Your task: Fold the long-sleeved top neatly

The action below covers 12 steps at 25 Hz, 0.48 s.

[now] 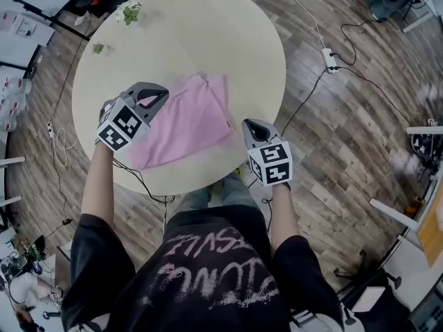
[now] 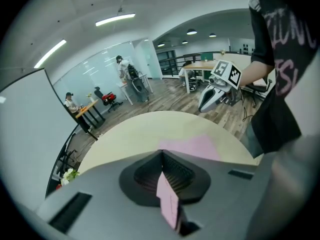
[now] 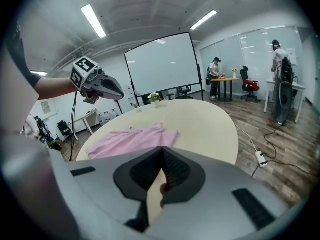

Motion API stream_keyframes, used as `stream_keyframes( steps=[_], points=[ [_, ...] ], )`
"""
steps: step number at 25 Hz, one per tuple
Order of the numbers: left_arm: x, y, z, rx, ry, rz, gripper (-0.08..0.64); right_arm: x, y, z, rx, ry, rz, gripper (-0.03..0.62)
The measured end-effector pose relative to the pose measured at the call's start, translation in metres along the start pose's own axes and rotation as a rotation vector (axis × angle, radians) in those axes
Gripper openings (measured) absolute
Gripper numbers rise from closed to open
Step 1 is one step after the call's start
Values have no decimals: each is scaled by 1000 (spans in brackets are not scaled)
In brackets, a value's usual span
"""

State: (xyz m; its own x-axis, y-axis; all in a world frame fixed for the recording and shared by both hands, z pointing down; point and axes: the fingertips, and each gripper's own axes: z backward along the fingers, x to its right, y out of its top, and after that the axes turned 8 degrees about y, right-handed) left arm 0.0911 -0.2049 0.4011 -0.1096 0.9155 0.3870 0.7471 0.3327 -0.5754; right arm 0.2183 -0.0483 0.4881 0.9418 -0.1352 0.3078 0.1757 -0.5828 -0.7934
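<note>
Jaws together and empty on left gripper [image 1: 164,93] and right gripper [image 1: 250,124]; left one, over the folded pink top [image 1: 188,120], may snag and unfold it.

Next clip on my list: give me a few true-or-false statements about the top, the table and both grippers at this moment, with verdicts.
1. The pink top lies on the round table. True.
2. The right gripper grips the top. False: its jaws are shut with nothing between them.
3. The left gripper is wide open. False: its jaws are together.
4. A small plant stands near the table's far edge. True.
</note>
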Motion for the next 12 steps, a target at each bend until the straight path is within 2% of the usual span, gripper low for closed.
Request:
stream_keyframes(
  steps=[3, 6, 12],
  points=[
    [1, 5, -15, -36, -63, -118, 12, -2, -4, -2, 13, -16, -56, 6],
    [8, 9, -27, -20, -169, -237, 12, -6, -7, -5, 25, -42, -122, 6],
    [15, 0, -52, -26, -283, -448, 12, -24, -19, -18, 23, -84, -192, 15]
  ],
)
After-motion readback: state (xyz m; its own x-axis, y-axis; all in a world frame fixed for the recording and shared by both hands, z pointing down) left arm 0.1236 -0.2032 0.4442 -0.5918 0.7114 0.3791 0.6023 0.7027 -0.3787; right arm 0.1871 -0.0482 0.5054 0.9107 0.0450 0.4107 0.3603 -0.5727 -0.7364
